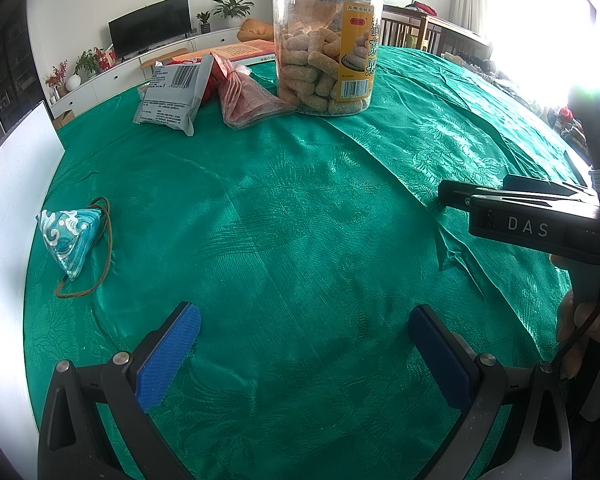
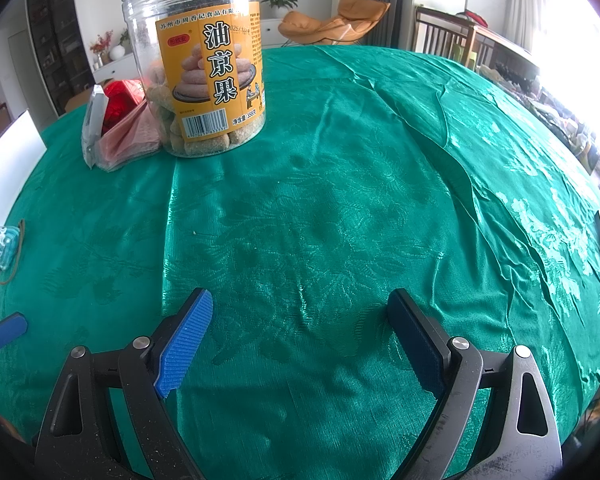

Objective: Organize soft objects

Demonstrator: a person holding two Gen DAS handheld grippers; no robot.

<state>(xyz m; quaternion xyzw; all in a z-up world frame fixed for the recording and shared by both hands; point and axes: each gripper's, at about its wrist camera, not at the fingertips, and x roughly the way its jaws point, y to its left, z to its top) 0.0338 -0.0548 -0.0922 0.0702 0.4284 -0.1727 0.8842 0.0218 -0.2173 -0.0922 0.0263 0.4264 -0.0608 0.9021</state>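
Left wrist view: small teal wave-patterned triangular fabric pouch with brown cord (image 1: 69,238) lies far left on the green-clothed bench (image 1: 300,208), up-left of the left gripper (image 1: 304,344), whose pads are wide apart, empty. Grey snack packet (image 1: 172,94), pink plastic bag (image 1: 248,98) and clear plastic snack jar (image 1: 324,40) sit well beyond. Right gripper (image 2: 300,336) also spread, empty, farther from the pouch; left arm looks nearer.

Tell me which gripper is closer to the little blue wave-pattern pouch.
Left. The left gripper sits open just right of the pouch, which lies near the table's left edge. The right gripper, also open, is farther right, beyond the left one.
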